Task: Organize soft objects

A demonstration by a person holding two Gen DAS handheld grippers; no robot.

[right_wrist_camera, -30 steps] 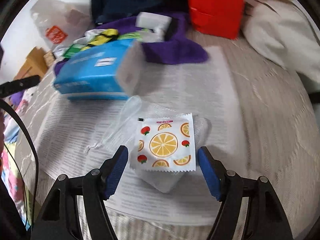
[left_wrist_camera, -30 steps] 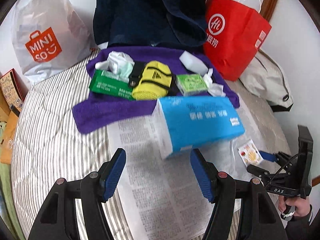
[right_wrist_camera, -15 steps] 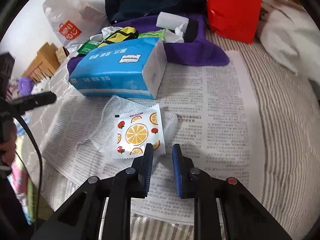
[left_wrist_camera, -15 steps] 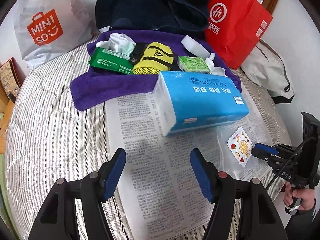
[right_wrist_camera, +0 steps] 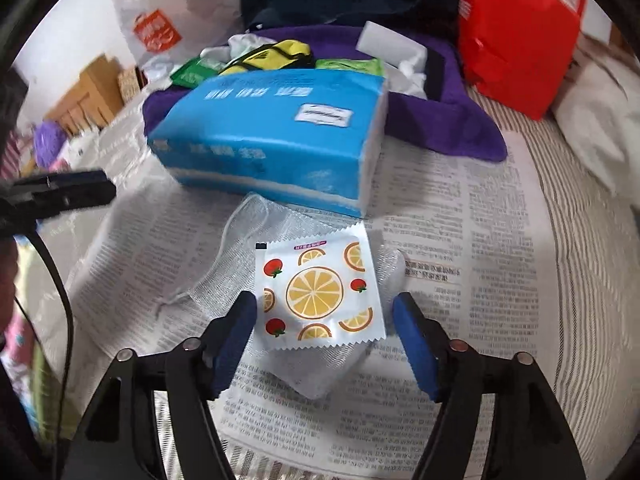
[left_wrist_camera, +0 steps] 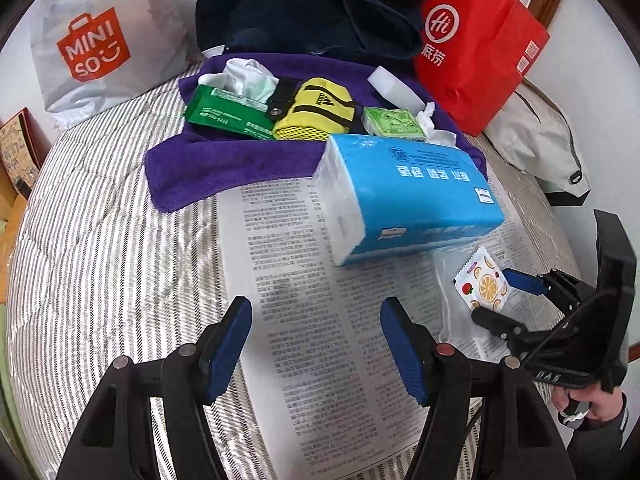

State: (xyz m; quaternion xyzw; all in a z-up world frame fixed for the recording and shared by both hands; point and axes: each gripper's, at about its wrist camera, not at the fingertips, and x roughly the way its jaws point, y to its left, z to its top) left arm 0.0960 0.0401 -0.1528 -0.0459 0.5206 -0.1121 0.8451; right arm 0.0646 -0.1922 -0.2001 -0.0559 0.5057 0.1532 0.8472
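Our right gripper (right_wrist_camera: 324,320), pinched shut half a sec ago, is reopening its fingers round the fruit-print sachet (right_wrist_camera: 320,292), not gripped, mid-bed on the newspaper (right_wrist_camera: 460,280) w/ the blue tissue pack (right_wrist_camera: 272,136) just behind; left gripper (left_wrist_camera: 316,344) open, empty—regrasp likely needed.

Open newspaper (left_wrist_camera: 320,360) lies bare ahead of the left gripper (left_wrist_camera: 316,344), nothing between its spread jaws, so the lane runs free up to the blue tissue pack (left_wrist_camera: 404,192), which blocks the middle like a wall. Left of the paper, the striped bed (left_wrist_camera: 100,260) is clear out to the white shopping bag (left_wrist_camera: 100,40). Behind the pack, the purple towel (left_wrist_camera: 224,168) is crowded with small packets. The red bag (left_wrist_camera: 480,52) and dark clothing (left_wrist_camera: 300,4) close the back. The right gripper (right_wrist_camera: 324,320), jaws opening, straddles the fruit-print sachet (right_wrist_camera: 320,292) on crumpled mesh (right_wrist_camera: 248,240); bare newspaper stays free to its right
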